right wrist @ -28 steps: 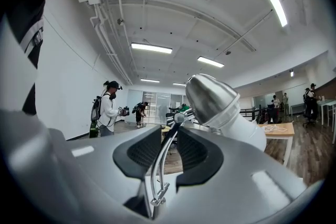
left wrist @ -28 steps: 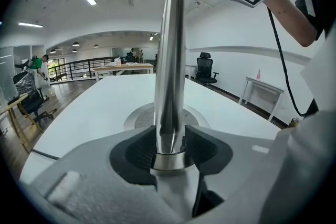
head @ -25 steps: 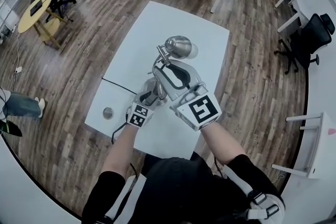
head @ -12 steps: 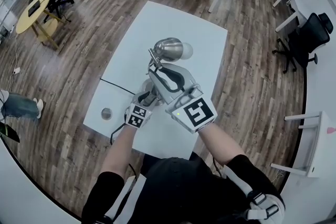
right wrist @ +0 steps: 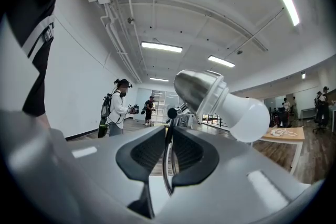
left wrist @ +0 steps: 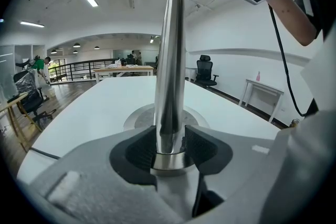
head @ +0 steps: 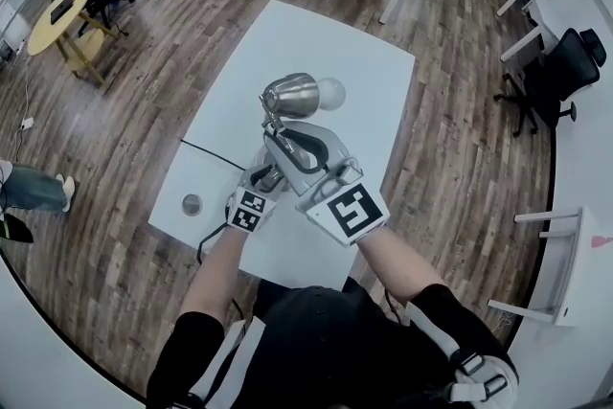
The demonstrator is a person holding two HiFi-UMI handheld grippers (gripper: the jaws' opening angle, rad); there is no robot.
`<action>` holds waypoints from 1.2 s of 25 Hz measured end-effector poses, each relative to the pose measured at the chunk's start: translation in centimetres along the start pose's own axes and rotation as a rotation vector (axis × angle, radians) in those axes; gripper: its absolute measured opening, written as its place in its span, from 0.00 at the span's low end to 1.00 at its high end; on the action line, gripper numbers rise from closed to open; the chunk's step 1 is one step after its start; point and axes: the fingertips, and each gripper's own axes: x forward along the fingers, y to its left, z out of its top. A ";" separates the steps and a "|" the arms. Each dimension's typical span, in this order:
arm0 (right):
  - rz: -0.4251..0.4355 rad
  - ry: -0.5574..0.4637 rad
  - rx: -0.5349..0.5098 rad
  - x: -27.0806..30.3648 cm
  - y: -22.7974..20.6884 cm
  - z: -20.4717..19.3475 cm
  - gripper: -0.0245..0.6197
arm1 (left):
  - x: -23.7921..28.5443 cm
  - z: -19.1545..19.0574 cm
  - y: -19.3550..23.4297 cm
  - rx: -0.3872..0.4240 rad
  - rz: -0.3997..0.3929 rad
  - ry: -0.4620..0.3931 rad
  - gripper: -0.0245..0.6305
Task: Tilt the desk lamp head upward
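A shiny metal desk lamp [head: 287, 98] stands near the middle of the white table [head: 374, 62]. Its lamp head [right wrist: 202, 89] points to the right, and a white bulb [right wrist: 247, 118] sticks out of it.

The left gripper [left wrist: 169, 136] is closed tight on the lamp's pole [left wrist: 170, 60]. It holds the pole low down, just above the round base [left wrist: 137, 117].

The right gripper [right wrist: 169, 136] is higher up, on the near side of the lamp head. Its jaws have just been closing. They now pinch a thin rod [right wrist: 165, 170] with a small black ball on top, and this rod stands right behind the lamp head.

From above, both grippers sit close together on the near side of the lamp. A black cord [head: 213, 153] runs off to the left across the table. A small round thing [head: 192, 203] lies near the table's near left corner.
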 end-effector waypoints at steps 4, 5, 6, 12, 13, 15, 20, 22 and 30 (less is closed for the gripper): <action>0.011 0.006 -0.013 0.0 0.2 -0.1 0.10 | 0.1 0.2 -0.2 -0.004 -0.001 0.005 0.30; 0.018 0.010 -0.024 -0.1 0.2 -0.1 0.10 | 0.2 0.3 -0.3 -0.006 0.000 0.006 0.30; 0.025 0.012 -0.033 -0.1 0.3 -0.1 0.10 | 0.3 0.4 -0.3 -0.008 0.001 0.006 0.30; 0.047 0.035 -0.079 0.1 0.3 -0.2 0.10 | 0.4 0.8 -0.2 -0.014 0.008 0.016 0.30; 0.048 0.038 -0.085 0.1 0.3 -0.3 0.11 | 0.4 0.7 -0.1 -0.015 0.008 0.018 0.30; 0.050 0.042 -0.106 -0.2 0.3 -0.4 0.11 | 0.5 0.6 -0.2 -0.016 0.007 0.023 0.30; 0.004 0.047 -0.183 -2.5 0.3 -1.4 0.13 | 0.6 0.6 0.1 -0.037 0.041 0.026 0.30; -0.023 0.031 -0.165 -4.0 0.1 -1.8 0.13 | 0.2 0.5 0.3 -0.094 0.070 0.031 0.30; -0.051 -0.034 -0.043 -12.9 -1.9 -2.0 0.09 | -4.9 4.2 -2.6 -0.200 0.232 -0.086 0.30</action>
